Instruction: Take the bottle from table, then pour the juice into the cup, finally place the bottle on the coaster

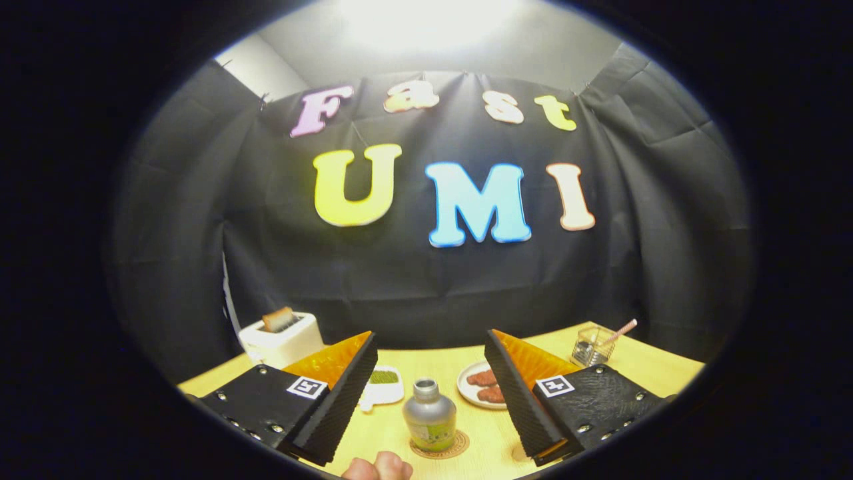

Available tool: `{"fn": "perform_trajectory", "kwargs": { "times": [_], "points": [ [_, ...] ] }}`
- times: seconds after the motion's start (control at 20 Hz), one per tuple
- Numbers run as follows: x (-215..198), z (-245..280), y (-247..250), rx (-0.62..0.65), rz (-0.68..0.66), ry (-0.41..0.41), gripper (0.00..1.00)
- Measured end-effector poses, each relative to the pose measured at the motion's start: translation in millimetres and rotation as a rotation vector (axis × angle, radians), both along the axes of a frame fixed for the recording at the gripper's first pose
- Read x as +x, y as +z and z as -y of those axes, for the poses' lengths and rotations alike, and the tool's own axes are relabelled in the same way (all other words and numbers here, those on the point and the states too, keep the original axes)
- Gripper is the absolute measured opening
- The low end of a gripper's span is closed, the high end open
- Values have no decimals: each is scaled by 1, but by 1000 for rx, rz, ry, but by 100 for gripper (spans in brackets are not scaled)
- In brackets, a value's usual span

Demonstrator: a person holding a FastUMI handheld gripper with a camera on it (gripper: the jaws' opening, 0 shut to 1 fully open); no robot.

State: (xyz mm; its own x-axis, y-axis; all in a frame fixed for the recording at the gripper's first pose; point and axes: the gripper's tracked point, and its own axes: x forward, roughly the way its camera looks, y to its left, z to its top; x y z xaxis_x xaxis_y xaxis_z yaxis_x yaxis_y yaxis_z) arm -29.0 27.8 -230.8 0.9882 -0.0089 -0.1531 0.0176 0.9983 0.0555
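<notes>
1. The bottle [430,413] stands straight up on the coaster [440,445], low in the middle of the picture, between my two fingers and a little ahead of them
2. I think the last step is done, or almost done. The bottle is where it should end up
3. I cannot tell if there is juice in the cup [592,345]. It sits far off at the right, past my right finger, with a straw in it
4. My tongs [430,390] are wide open. The fingers stand well apart, one on each side of the bottle, and they do not touch it. I hold nothing
5. Next I think I should pull straight back, slow and level, so I do not bump the bottle over
6. A plate [474,387] with food lies just behind the bottle, to the right. A small dish [382,388] lies to the left. A toaster [281,339] sits at the far left
7. A hand [377,467] peeks in at the very bottom
</notes>
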Motion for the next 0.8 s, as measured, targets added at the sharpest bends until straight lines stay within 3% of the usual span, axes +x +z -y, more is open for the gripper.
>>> {"fn": "perform_trajectory", "kwargs": {
  "times": [0.3, 0.8],
  "points": [
    [-5, 11, 109, 44, 88, 49, 98],
    [-24, 23, 122, 25, 85, 53, 98]
  ]
}}
